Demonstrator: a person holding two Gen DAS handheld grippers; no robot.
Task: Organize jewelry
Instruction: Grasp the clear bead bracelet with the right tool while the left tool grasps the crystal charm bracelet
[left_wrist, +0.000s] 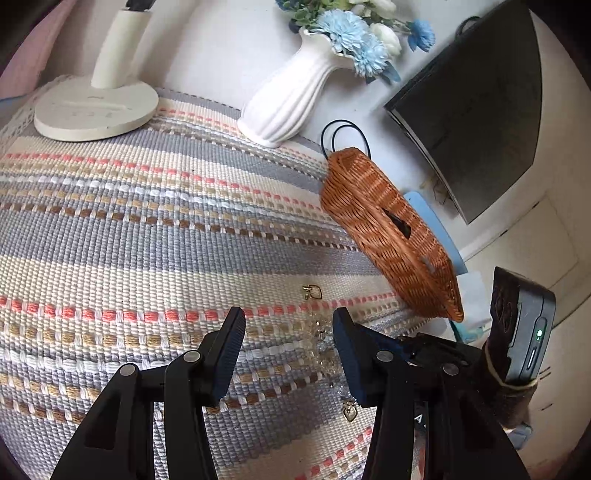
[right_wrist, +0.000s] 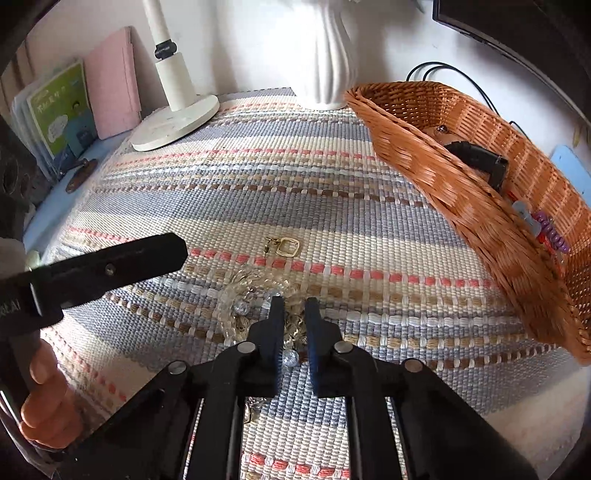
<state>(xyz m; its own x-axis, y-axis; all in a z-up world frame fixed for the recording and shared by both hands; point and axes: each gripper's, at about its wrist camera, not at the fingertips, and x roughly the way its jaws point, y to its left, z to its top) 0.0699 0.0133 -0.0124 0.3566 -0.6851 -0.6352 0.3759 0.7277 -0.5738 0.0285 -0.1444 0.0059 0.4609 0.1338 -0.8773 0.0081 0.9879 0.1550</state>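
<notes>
A heap of clear bead jewelry with gold chain (right_wrist: 243, 299) lies on the striped woven mat (right_wrist: 258, 184). My right gripper (right_wrist: 294, 306) is nearly shut, its fingertips down on the heap's gold chain. A gold earring (right_wrist: 282, 246) lies just beyond the heap. My left gripper (left_wrist: 288, 321) is open above the mat, with the beads (left_wrist: 325, 347) by its right finger and the earring (left_wrist: 312, 291) ahead. The left gripper's finger also shows in the right wrist view (right_wrist: 110, 266). A wicker basket (right_wrist: 480, 155) at the right holds a black clip and purple beads.
A white ribbed vase (left_wrist: 291, 99) with blue flowers and a white lamp base (left_wrist: 96, 110) stand at the mat's far edge. A dark monitor (left_wrist: 476, 110) is at the right. Books (right_wrist: 62, 118) stand at the left.
</notes>
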